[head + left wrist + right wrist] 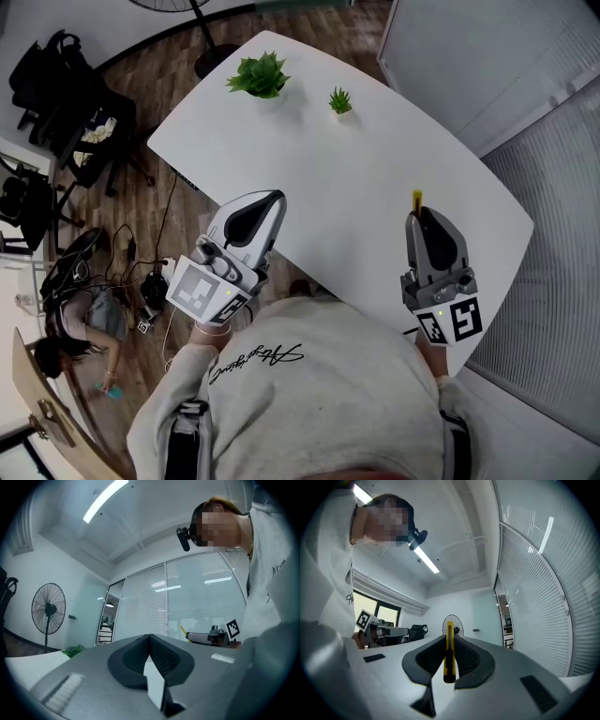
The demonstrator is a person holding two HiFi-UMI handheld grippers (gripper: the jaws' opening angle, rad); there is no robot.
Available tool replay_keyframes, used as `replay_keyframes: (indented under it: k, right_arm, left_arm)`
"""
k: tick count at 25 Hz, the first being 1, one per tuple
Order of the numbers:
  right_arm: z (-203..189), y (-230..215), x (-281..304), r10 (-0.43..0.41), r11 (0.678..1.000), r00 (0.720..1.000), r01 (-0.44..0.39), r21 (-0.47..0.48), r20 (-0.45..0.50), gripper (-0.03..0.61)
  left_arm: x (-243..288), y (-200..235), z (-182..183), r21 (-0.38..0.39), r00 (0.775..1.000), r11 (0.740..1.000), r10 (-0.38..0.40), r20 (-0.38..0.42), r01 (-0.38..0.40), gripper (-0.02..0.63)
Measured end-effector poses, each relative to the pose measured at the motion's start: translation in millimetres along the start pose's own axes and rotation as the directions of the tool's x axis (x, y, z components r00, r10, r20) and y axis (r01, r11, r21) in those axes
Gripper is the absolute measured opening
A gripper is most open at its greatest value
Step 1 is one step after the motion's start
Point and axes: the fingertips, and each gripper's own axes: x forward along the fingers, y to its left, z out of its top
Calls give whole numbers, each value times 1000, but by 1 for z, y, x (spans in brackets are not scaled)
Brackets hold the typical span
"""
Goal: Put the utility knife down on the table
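The slim yellow plastic utility knife (449,652) is clamped edge-up in the right tongs (449,638) over the white counter's (375,169) near right side; the left tongs (150,638) are closed together and empty. It looks light, stiff and slick, so its flat mid-body seems the best hold.

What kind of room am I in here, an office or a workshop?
Most likely an office or meeting room: a white table with small potted plants, glass partitions with blinds, plus a black office chair and a pedestal fan.
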Motion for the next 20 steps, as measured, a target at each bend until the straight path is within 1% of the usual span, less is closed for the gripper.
replay_keyframes:
  k: [6,20]
  right_arm:
    - [-14,-2,3,11,1000,1000,-11,11,-23,54]
    - [-35,-3,7,34,999,997,-31,35,-64,54]
  left_arm:
    - [4,-2,-7,-5,1000,1000,0,-5,0,-3]
    - [-1,-3,-10,-3,1000,1000,24,-19,-24,-3]
